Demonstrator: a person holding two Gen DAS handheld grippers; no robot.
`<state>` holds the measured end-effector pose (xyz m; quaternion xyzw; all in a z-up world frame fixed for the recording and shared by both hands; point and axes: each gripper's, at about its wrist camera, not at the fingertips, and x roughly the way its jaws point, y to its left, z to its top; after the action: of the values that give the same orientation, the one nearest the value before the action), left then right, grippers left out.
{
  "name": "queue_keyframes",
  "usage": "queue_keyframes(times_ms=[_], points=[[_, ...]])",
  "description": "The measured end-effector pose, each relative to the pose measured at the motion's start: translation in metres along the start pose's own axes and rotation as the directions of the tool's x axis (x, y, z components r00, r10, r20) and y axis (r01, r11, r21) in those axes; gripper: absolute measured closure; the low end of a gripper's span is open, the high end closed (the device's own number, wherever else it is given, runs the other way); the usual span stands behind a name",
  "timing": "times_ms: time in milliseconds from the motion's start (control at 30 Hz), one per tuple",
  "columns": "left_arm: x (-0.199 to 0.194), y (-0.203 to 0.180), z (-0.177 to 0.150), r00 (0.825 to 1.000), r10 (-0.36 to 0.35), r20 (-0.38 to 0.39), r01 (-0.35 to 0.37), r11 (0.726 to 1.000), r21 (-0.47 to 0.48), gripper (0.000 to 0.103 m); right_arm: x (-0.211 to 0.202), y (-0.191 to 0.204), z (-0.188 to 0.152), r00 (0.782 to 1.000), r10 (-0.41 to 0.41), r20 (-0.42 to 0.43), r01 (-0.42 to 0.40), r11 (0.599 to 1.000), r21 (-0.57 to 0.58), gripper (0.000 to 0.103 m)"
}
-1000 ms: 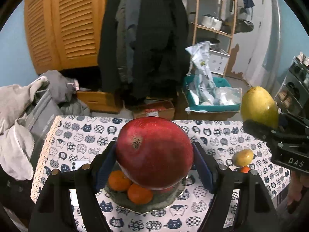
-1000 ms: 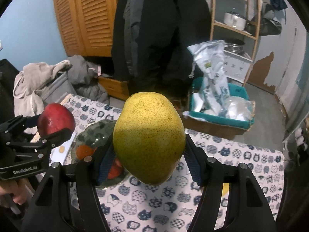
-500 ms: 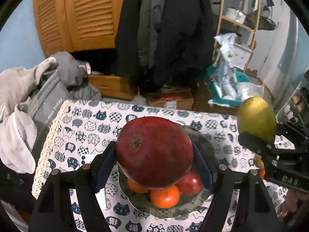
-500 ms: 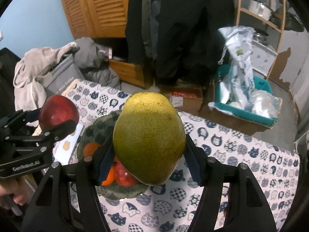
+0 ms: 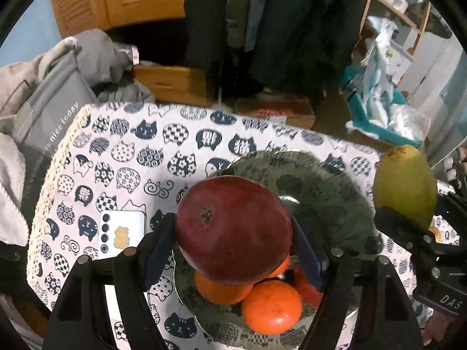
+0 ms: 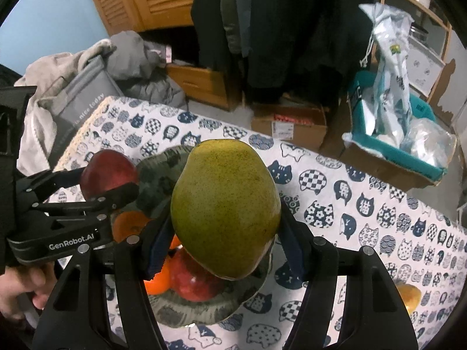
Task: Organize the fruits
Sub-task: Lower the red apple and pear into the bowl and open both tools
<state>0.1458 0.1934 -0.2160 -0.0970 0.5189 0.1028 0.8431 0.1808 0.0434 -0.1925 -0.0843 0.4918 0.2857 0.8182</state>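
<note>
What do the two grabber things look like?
Both are black plastic with silver screw heads and two fingers lined with dark blue pads. The left gripper has white "GenRobot.AI" lettering on its side. The right gripper shows white letters "DAS". No cables show.

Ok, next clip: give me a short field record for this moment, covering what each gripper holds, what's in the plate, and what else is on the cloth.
left gripper: shut on red fruit, above the plate
right gripper: shut on green-yellow fruit, above the plate's right side
plate: dark green, on cat-print tablecloth
plate contents: oranges, one more red fruit
plate free space: far half bare
phone: face down on the cloth, left of the plate
loose fruit: yellow-orange piece at the cloth's right edge, partly cut off
</note>
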Motion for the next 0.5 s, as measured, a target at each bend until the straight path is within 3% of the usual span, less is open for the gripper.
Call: queue_keyframes(times_ms=[233, 500], points=[[0.034, 0.002, -0.003, 0.998, 0.022, -0.066, -0.023, 1.000, -0.010, 0.024, 0.026, -0.009, -0.006, 0.999, -0.003, -0.051, 0.004, 1.000, 0.013, 0.036], [0.050, 0.005, 0.001, 0.996, 0.016, -0.085, -0.018, 0.999, -0.029, 0.024, 0.039, -0.012, -0.009, 0.997, 0.000, -0.072, 0.001, 1.000, 0.019, 0.036]])
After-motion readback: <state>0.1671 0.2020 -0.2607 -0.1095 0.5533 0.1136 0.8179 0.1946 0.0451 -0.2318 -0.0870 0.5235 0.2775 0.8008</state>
